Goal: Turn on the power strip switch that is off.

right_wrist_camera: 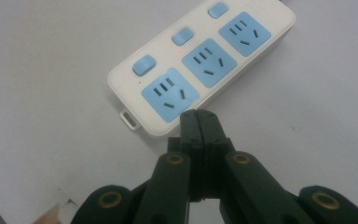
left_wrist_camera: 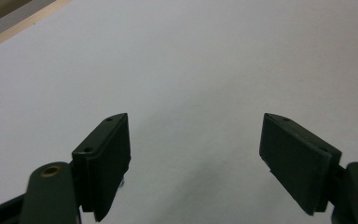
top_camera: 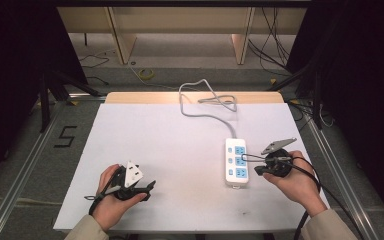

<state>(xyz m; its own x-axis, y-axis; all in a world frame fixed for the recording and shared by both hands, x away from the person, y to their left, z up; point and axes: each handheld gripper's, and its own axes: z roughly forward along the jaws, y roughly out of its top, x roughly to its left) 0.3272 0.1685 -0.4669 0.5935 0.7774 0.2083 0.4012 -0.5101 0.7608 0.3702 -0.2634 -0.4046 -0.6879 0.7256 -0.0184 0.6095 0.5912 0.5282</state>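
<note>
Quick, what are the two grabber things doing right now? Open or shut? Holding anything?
Left hand-held gripper: open, nothing between its jaws, over the white table.
Right hand-held gripper: shut, holding nothing, tips at the near end of the power strip.

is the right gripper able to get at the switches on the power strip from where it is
Probably yes. The right gripper is shut, its tips right at the near edge of the power strip, and the three blue switches lie uncovered on top. Nothing stands between them.
</note>
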